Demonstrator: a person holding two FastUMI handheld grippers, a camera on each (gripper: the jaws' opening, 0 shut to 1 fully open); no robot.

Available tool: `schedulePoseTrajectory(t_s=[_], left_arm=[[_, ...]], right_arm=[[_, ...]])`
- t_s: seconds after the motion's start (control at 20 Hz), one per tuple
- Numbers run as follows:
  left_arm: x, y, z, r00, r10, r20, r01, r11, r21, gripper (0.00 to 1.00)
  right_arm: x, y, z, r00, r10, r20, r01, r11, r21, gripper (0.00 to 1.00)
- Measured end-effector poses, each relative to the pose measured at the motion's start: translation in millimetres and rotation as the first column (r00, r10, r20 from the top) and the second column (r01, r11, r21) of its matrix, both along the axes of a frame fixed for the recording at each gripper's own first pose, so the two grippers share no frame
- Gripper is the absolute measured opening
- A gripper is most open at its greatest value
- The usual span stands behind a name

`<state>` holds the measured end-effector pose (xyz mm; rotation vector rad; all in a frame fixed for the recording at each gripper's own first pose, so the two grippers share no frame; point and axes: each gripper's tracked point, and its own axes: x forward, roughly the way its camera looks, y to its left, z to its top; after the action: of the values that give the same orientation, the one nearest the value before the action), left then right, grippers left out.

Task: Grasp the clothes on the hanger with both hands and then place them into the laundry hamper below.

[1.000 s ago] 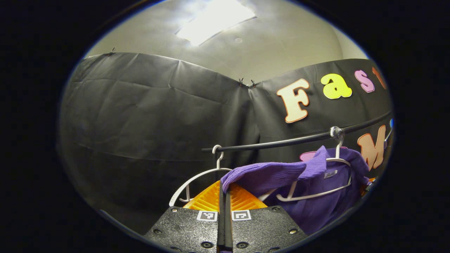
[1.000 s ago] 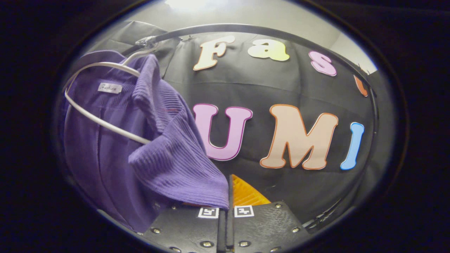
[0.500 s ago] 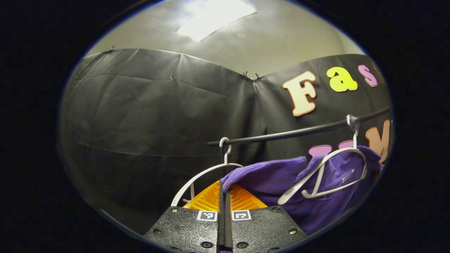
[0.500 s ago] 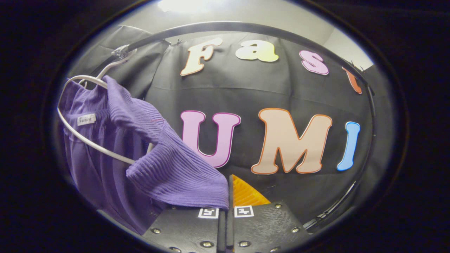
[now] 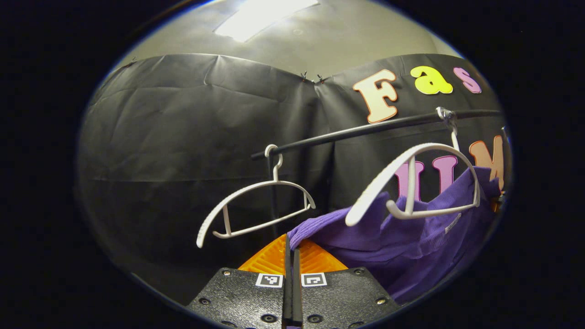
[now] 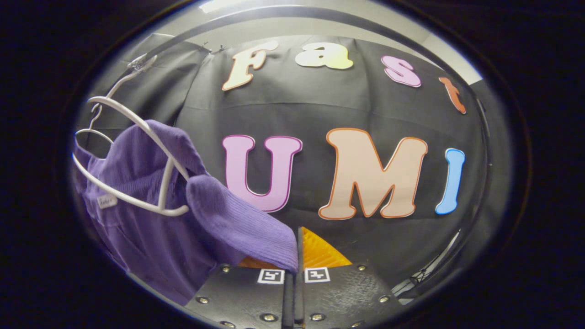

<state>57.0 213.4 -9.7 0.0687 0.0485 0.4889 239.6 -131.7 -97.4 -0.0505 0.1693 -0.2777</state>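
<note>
Wall (image 5: 183, 137) of black cloth behind everything, clipped at the top edge. Ceiling (image 5: 347, 36) above, with a lit panel.

Rail (image 5: 365, 129): dark bar running across in front of wall, carrying two white hangers.

Garment (image 5: 402, 246): purple knit, hanging below the rail, off the shoulders of hanger (image 5: 413, 183), sagging beneath its lower bar. Stretched between both grippers. Also seen in the right gripper view (image 6: 151, 237), draped under the same hanger (image 6: 137, 173), small label near the collar.

Second hanger (image 5: 253, 205): bare, hooked at the rail end, tilted.

Left gripper (image 5: 291, 249): fingers closed tight, pinching one garment edge.

Right gripper (image 6: 297, 249): fingers closed tight, clamping the other garment edge.
</note>
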Motion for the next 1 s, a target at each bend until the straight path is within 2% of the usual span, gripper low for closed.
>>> schedulePoseTrajectory(t_s=[0.3,1.0], left_arm=[[0,-13,-32,0.998,-0.013,-0.058,0.013,1.000,-0.016,0.01],[-4,-28,-71,0.990,-0.037,-0.134,0.030,0.998,-0.051,0.00]], right_arm=[[-2,-3,-26,0.999,0.013,-0.053,-0.014,1.000,-0.027,0.02],[-19,3,-70,0.991,0.014,-0.129,-0.011,1.000,0.024,0.02]])
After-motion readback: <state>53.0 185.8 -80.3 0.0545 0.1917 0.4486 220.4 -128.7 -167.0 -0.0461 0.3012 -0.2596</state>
